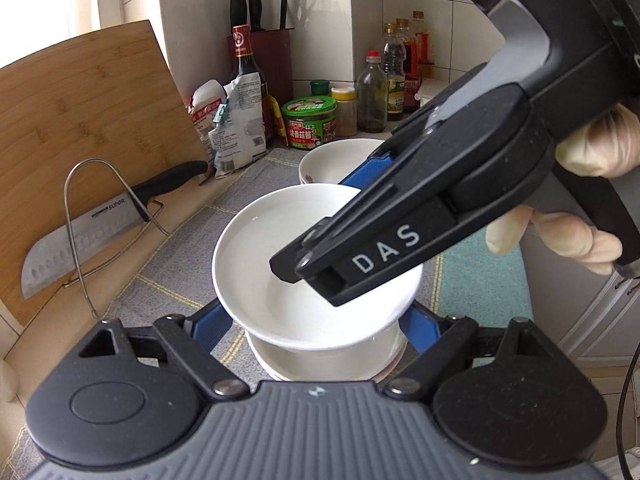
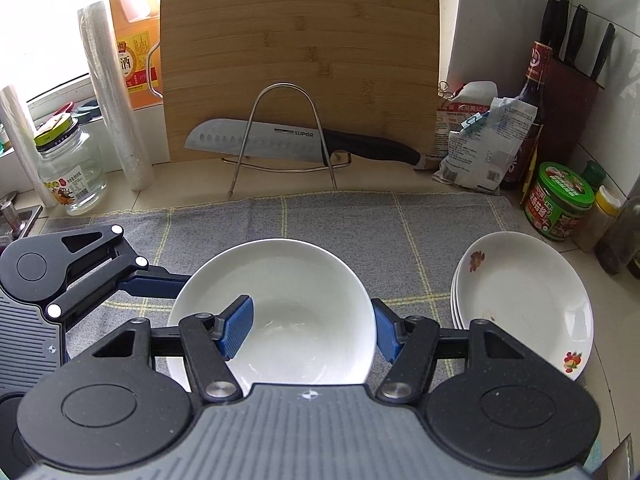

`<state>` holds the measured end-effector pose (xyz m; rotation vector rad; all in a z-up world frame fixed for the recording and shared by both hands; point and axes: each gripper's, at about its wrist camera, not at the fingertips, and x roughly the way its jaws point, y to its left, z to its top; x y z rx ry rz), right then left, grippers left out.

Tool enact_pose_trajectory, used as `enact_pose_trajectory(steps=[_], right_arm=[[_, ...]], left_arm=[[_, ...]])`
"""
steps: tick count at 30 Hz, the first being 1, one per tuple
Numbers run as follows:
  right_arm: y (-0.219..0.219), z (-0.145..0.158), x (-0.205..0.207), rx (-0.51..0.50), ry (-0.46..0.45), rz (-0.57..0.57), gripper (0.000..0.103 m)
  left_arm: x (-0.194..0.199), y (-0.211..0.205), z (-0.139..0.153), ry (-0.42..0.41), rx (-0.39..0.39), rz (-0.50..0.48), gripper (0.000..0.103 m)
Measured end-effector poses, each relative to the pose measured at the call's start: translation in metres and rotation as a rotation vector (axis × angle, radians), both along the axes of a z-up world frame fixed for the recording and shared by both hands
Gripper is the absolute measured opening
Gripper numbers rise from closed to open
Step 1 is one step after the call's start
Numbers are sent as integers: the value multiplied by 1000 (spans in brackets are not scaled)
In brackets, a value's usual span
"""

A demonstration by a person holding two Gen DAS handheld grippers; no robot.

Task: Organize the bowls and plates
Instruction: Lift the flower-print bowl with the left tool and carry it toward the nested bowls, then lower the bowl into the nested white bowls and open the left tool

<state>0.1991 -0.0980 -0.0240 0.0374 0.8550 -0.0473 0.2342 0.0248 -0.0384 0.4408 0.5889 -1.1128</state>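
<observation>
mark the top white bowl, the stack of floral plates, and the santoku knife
top white ceramic bowl [image 2: 280, 280]: right wrist view, far inner wall
stack of white floral plates [image 2: 528, 288]: right wrist view, top plate's centre
steel santoku knife [image 2: 256, 140]: right wrist view, blade

The right gripper is spreading its blue-padded fingers across a round white ceramic bowl, one pad inside, one outside the rim.
</observation>
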Motion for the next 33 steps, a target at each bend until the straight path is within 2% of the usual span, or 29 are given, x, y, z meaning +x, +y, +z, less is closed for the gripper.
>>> enact_pose_trajectory(steps=[7, 33], right_arm=[[-8, -11, 0, 19, 21, -29, 68], [-11, -16, 4, 45, 33, -19, 68]], left_arm=[[2, -8, -9, 14, 17, -18, 89], [8, -4, -10, 33, 23, -23, 89]])
